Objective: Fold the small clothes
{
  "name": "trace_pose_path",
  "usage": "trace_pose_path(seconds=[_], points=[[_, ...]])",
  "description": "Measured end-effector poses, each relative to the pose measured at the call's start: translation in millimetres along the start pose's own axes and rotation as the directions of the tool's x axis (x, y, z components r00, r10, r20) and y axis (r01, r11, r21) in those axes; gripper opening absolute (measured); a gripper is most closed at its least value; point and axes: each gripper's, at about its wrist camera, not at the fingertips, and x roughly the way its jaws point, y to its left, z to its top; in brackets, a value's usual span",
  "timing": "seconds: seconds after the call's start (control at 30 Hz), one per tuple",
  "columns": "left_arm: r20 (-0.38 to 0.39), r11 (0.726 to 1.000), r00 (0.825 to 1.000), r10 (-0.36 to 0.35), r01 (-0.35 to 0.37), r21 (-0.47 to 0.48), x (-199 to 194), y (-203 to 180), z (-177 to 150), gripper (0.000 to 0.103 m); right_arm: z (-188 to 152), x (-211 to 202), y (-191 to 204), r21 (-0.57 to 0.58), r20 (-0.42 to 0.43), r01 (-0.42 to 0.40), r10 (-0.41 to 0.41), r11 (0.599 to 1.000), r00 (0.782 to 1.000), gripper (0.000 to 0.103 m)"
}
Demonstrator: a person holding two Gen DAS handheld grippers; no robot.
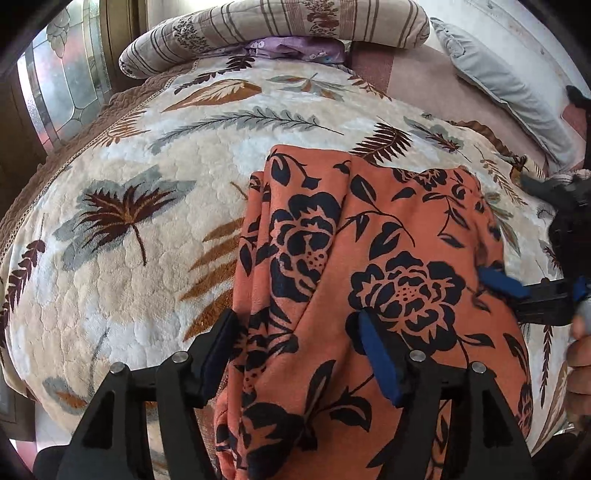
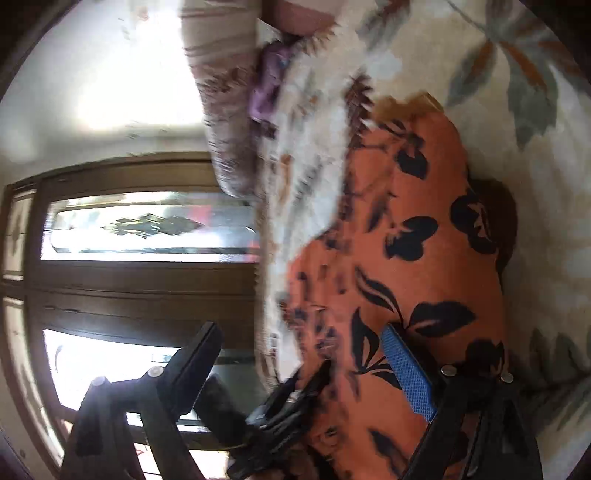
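- The orange garment (image 1: pixel 369 258), a soft knit printed with navy flowers and leaves, lies in long loose folds on the bed, over a plush cream blanket (image 1: pixel 147 229) patterned with leaves.
- The left tool (image 1: pixel 295 354) stands wide open, its black fingers with blue ribbed pads straddling the folds, gripping nothing.
- The right tool (image 2: pixel 306 365) is also spread open at the garment's edge; one blue pad rests against the cloth.
- A striped quilt roll (image 1: pixel 273 26) and a grey pillow (image 1: pixel 509 92) sit at the bed's far side.
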Motion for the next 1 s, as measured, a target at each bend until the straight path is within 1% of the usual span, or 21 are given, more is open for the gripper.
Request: trace_pose_path(seconds=[0.07, 0.13, 0.2, 0.23, 0.27, 0.3, 0.33, 0.37, 0.4, 0.47, 0.53, 0.6, 0.63, 0.67, 0.7, 0.73, 0.8, 0.83, 0.87, 0.93, 1.0], points=[[-0.014, 1.000, 1.000, -0.016, 0.015, -0.026, -3.1, 5.8, 1.6, 0.070, -0.4, 6.9, 0.6, 0.000, 0.009, 0.036, -0.036, 0.999, 0.999, 0.091], [-0.003, 0.998, 1.000, -0.029, 0.029, -0.058, -17.1, 7.9, 5.4, 0.068, -7.2, 1.8, 18.5, -0.065, -0.005, 0.068, -0.069, 0.996, 0.998, 0.091], [0.069, 0.998, 0.997, -0.046, 0.049, -0.036, -34.2, 4.4, 9.0, 0.068, -17.7, -6.1, 26.9, -0.094, -0.015, 0.071, -0.072, 0.993, 0.997, 0.091], [0.099, 0.999, 0.995, -0.032, 0.033, -0.008, -38.7, 1.4, 9.8, 0.068, -23.1, -9.7, 27.5, -0.094, -0.023, 0.057, -0.059, 0.994, 0.998, 0.091], [0.100, 1.000, 0.995, -0.009, 0.007, 0.018, -35.7, -0.9, 9.3, 0.068, -30.4, -12.6, 26.2, -0.085, -0.025, 0.045, -0.047, 0.995, 0.999, 0.091], [0.057, 1.000, 0.998, 0.009, -0.011, 0.027, -23.1, -0.4, 7.1, 0.068, -36.9, -14.4, 23.3, -0.077, -0.035, 0.044, -0.047, 0.996, 0.998, 0.091], [-0.009, 1.000, 1.000, 0.024, -0.024, 0.015, -4.7, 3.6, 3.9, 0.069, -45.3, -9.9, 18.8, -0.076, -0.067, 0.060, -0.065, 0.995, 0.996, 0.091], [-0.032, 1.000, 0.999, -0.010, 0.010, -0.013, 7.2, 10.5, 0.3, 0.071, -52.1, -8.8, 17.1, -0.097, -0.076, 0.076, -0.083, 0.992, 0.994, 0.090], [-0.009, 0.999, 1.000, -0.030, 0.030, -0.039, 6.1, 16.8, -1.0, 0.075, -58.0, -13.0, 19.5, -0.112, -0.061, 0.083, -0.090, 0.990, 0.994, 0.090], [-0.002, 0.998, 1.000, -0.030, 0.030, -0.047, -2.2, 19.6, 0.9, 0.074, -74.7, -25.2, 23.4, -0.093, -0.057, 0.065, -0.071, 0.994, 0.996, 0.090], [-0.004, 0.999, 1.000, -0.014, 0.014, -0.034, -10.7, 16.0, 3.3, 0.073, -95.2, -28.4, 28.1, -0.113, -0.062, 0.038, -0.045, 0.993, 0.997, 0.090], [0.032, 0.999, 0.999, -0.029, 0.031, -0.043, -26.9, 11.7, 5.1, 0.073, -112.1, -16.9, 20.1, -0.150, -0.093, 0.110, -0.124, 0.983, 0.988, 0.090], [0.056, 0.998, 0.997, -0.046, 0.048, -0.035, -34.9, 7.8, 5.3, 0.073, -119.4, -13.4, 8.5, -0.154, -0.079, 0.153, -0.167, 0.976, 0.983, 0.090], [0.076, 0.999, 0.996, -0.050, 0.051, -0.011, -41.1, 2.8, 4.6, 0.073, -124.5, -15.1, 0.5, -0.139, -0.052, 0.144, -0.153, 0.980, 0.987, 0.090], [0.084, 0.999, 0.996, -0.033, 0.031, 0.025, -42.5, -3.3, 3.4, 0.073, -127.5, -18.9, 0.5, -0.143, -0.026, 0.132, -0.137, 0.981, 0.990, 0.090], [0.066, 0.999, 0.998, -0.005, 0.001, 0.050, -36.3, -6.6, 0.8, 0.073, -128.7, -22.0, 3.7, -0.145, -0.030, 0.130, -0.135, 0.981, 0.990, 0.090], [-0.032, 0.998, 0.999, 0.044, -0.043, 0.049, -4.0, -0.9, -4.3, 0.075, -131.0, -34.0, 6.7, -0.121, -0.020, 0.102, -0.105, 0.987, 0.994, 0.090], [-0.021, 1.000, 1.000, 0.021, -0.020, 0.017, 0.1, 6.5, -7.7, 0.078, -132.0, -45.0, 9.9, -0.135, 0.000, 0.089, -0.089, 0.987, 0.996, 0.090], [-0.010, 1.000, 1.000, 0.019, -0.019, -0.007, -4.1, 12.6, -10.9, 0.081, -131.5, -57.5, 13.1, -0.155, 0.039, 0.093, -0.088, 0.984, 0.995, 0.090], [-0.007, 1.000, 1.000, 0.031, -0.031, -0.003, -9.0, 14.7, -12.8, 0.081, -123.2, -89.9, 12.5, -0.157, 0.148, 0.134, -0.111, 0.978, 0.983, 0.090], [0.003, 0.999, 0.999, 0.042, -0.042, 0.019, -7.6, 12.3, -16.0, 0.082, -100.3, -103.4, 4.4, -0.131, 0.193, 0.159, -0.133, 0.978, 0.972, 0.091]])
